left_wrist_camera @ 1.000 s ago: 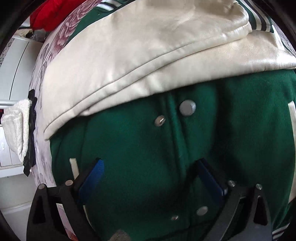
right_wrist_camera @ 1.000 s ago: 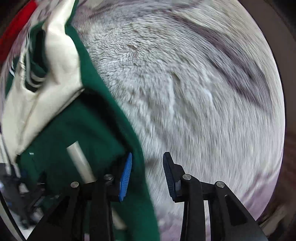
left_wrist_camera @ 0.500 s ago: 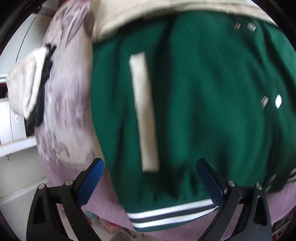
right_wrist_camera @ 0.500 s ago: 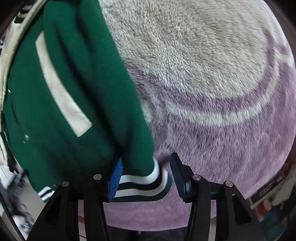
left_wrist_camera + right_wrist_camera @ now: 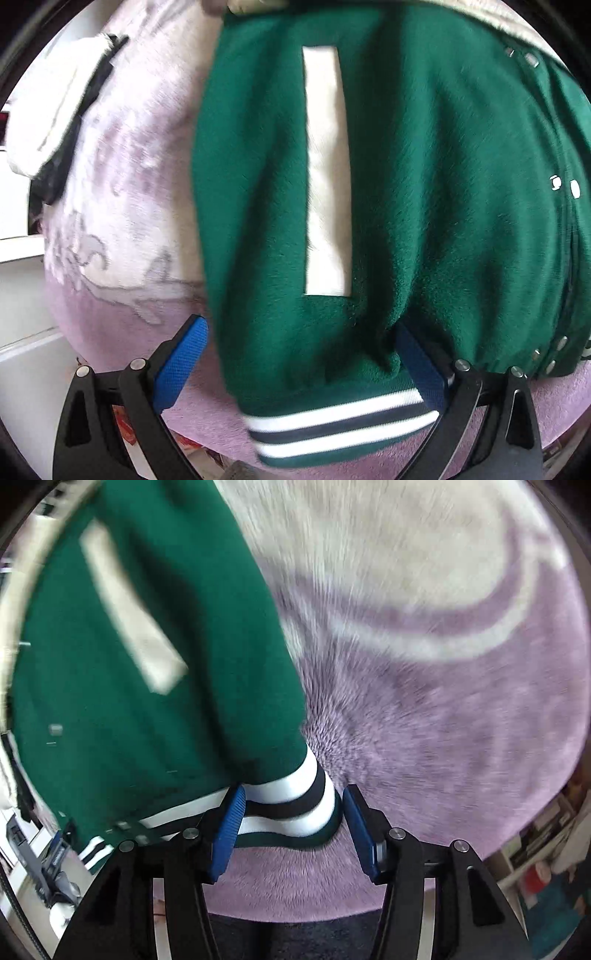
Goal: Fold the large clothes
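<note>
A green varsity jacket (image 5: 424, 184) lies on a fluffy purple and white blanket (image 5: 122, 184). It has a cream pocket strip (image 5: 327, 166), metal snaps (image 5: 554, 182) and a striped knit hem (image 5: 332, 424). My left gripper (image 5: 299, 332) is open wide and straddles the jacket's lower left corner. Its left pad is off the cloth, and green fabric partly covers its right pad. In the right wrist view the jacket (image 5: 147, 738) fills the left half. My right gripper (image 5: 294, 794) has its jaws opening, with the striped hem corner (image 5: 291, 801) between them.
A white and black cloth bundle (image 5: 48, 110) rests on the blanket's left edge, beside white furniture (image 5: 22, 295). Bare blanket (image 5: 443, 701) spreads to the right of the jacket. Cluttered shelves (image 5: 535, 849) show past the blanket's near right edge.
Both views have slid from the jacket's cream sleeves and mid body down to its hem. The right jaws have widened, and the striped hem corner now lies between them.
</note>
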Demonstrator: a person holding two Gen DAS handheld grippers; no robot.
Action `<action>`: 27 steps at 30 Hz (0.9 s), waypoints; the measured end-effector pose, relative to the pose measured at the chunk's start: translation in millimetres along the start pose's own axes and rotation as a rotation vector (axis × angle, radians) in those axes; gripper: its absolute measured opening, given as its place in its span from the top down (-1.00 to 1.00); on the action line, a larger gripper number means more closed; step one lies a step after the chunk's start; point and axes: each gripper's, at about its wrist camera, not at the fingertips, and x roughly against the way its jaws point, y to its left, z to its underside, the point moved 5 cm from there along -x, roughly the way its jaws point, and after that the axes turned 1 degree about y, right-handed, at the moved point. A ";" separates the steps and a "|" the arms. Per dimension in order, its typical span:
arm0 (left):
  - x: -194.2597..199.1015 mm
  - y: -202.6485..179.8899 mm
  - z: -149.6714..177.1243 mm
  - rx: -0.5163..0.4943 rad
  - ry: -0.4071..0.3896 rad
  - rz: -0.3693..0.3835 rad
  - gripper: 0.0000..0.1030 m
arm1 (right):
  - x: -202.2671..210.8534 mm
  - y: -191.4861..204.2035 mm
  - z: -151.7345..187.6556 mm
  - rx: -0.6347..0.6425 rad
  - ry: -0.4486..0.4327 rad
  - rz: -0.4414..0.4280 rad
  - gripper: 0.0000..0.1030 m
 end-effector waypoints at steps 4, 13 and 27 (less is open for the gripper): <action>29.7 5.1 -0.6 0.034 -0.072 -0.023 -1.00 | 54.2 -11.6 5.8 0.047 -0.083 -0.027 -0.13; 68.0 -58.3 -11.3 0.102 -0.120 -0.024 -1.00 | 5.3 -37.4 -39.7 0.055 -0.012 -0.106 0.57; 39.1 -187.3 -1.8 0.124 -0.037 -0.140 -1.00 | 74.7 -102.0 -97.0 0.154 0.072 -0.337 0.07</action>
